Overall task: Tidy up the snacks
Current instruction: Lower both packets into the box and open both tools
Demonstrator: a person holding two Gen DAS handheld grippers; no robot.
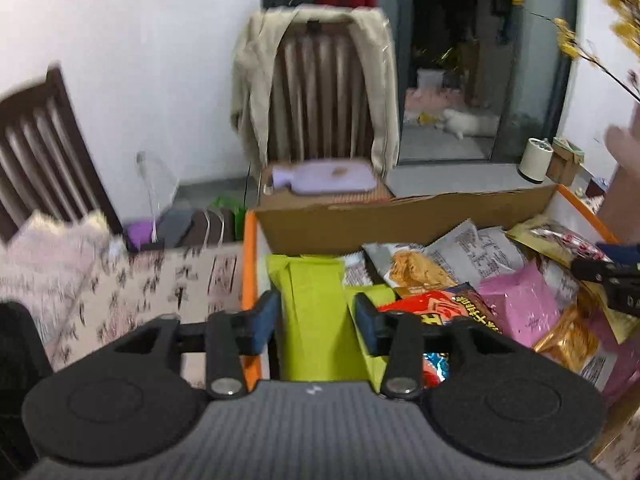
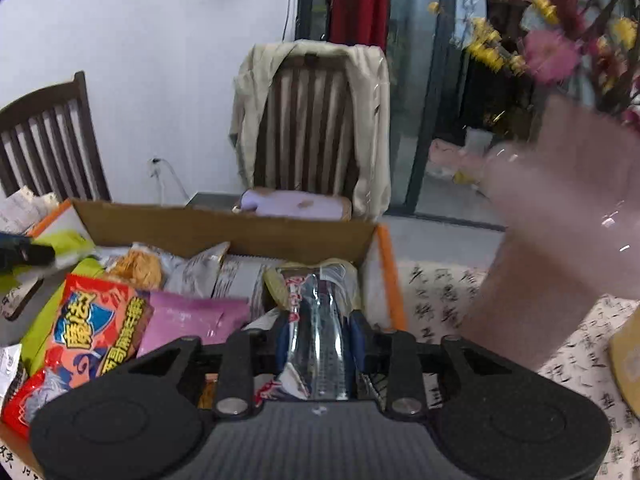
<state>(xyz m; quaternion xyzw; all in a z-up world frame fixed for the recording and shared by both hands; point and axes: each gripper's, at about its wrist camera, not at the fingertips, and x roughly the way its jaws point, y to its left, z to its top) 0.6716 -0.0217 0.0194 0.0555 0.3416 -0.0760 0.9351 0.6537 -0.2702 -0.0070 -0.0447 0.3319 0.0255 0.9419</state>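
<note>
An open cardboard box (image 1: 400, 220) with orange-edged flaps holds several snack packets. My left gripper (image 1: 316, 316) is shut on a lime-green packet (image 1: 312, 312) at the box's left side. My right gripper (image 2: 320, 340) is shut on a clear-and-gold packet with red print (image 2: 316, 320) at the box's right side; it also shows at the far right of the left wrist view (image 1: 608, 276). A red-orange noodle packet (image 2: 96, 320), a pink packet (image 2: 192, 316) and grey packets (image 2: 208, 268) lie in the box.
The box sits on a cloth printed with calligraphy (image 2: 432, 300). A chair draped with a beige jacket (image 1: 320, 92) stands behind it, another chair (image 1: 44, 140) at left. A pink vase with flowers (image 2: 560, 220) is close on the right. A white cup (image 1: 534, 160) stands far right.
</note>
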